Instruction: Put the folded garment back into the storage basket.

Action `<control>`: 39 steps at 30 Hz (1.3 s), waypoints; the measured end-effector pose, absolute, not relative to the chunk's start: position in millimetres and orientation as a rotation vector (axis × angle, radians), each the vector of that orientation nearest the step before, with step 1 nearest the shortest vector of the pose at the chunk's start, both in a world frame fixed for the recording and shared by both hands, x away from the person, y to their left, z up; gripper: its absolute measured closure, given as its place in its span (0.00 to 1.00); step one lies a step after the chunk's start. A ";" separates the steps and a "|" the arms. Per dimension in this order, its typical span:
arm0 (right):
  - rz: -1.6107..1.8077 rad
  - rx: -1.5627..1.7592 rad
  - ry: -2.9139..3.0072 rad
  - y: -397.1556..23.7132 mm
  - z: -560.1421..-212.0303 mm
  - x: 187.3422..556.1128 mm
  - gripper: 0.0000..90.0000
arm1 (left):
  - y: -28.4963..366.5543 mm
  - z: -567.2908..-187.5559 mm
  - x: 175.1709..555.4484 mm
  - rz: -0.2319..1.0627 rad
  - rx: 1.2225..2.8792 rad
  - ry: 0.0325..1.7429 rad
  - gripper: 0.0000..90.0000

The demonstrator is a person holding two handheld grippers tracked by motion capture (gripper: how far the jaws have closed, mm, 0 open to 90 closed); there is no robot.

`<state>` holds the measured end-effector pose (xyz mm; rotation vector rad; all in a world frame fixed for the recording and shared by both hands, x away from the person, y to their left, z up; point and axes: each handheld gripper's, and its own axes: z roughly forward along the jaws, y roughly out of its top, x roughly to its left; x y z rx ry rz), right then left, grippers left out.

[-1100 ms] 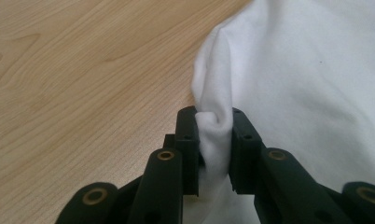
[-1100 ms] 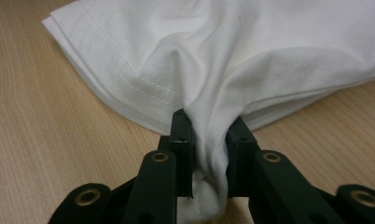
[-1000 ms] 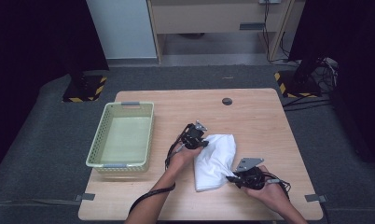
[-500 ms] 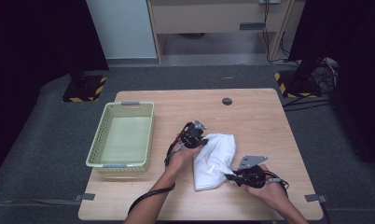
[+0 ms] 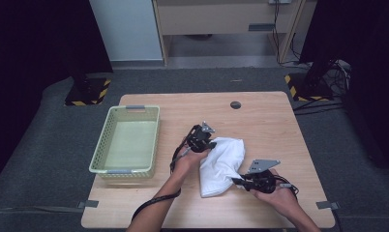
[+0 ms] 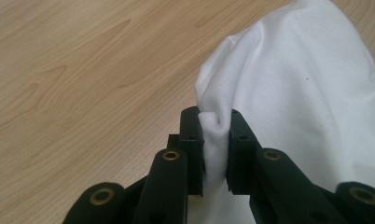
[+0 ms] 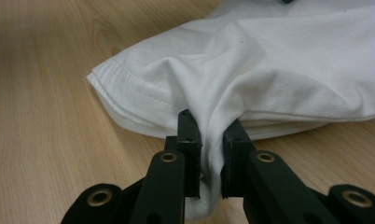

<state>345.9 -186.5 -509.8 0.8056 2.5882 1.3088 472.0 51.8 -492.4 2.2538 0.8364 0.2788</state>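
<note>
cloth: white garment [image 5: 221, 165] bunched on the table [image 5: 270, 121], toward its near right part, right of the green basket [image 5: 127, 140]
left gripper [image 6: 216, 140]: jaws pinched tight on a fold at the far edge
right gripper [image 7: 208, 149]: jaws clamped on the near hem
step: both grips set; likely mid-fold
next: lift together, evenly; keep the cloth taut

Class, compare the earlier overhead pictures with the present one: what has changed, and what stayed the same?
Hardly anything moved. The left claw and right claw remain clamped on the white cloth, which lies bunched in the same spot on the table. The basket is unmoved.
</note>
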 end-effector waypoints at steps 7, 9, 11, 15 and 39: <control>1.342 0.792 2.581 -185.1 -504.8 345.6 0.90 | 51.5 -483.1 469.0 0.291 2.248 0.821 0.89; 1.368 0.791 2.573 -184.5 -502.0 345.6 0.90 | 52.2 -478.5 467.6 0.297 2.243 0.816 0.90; 1.398 0.782 2.562 -183.8 -498.5 345.9 0.90 | 53.4 -472.8 466.6 0.306 2.238 0.808 0.90; 1.433 0.755 2.549 -180.5 -490.8 346.6 0.90 | 57.8 -459.3 465.2 0.327 2.237 0.796 0.90; 1.642 0.622 2.474 -147.7 -463.0 348.5 0.91 | 106.3 -406.6 461.9 0.414 2.234 0.790 0.90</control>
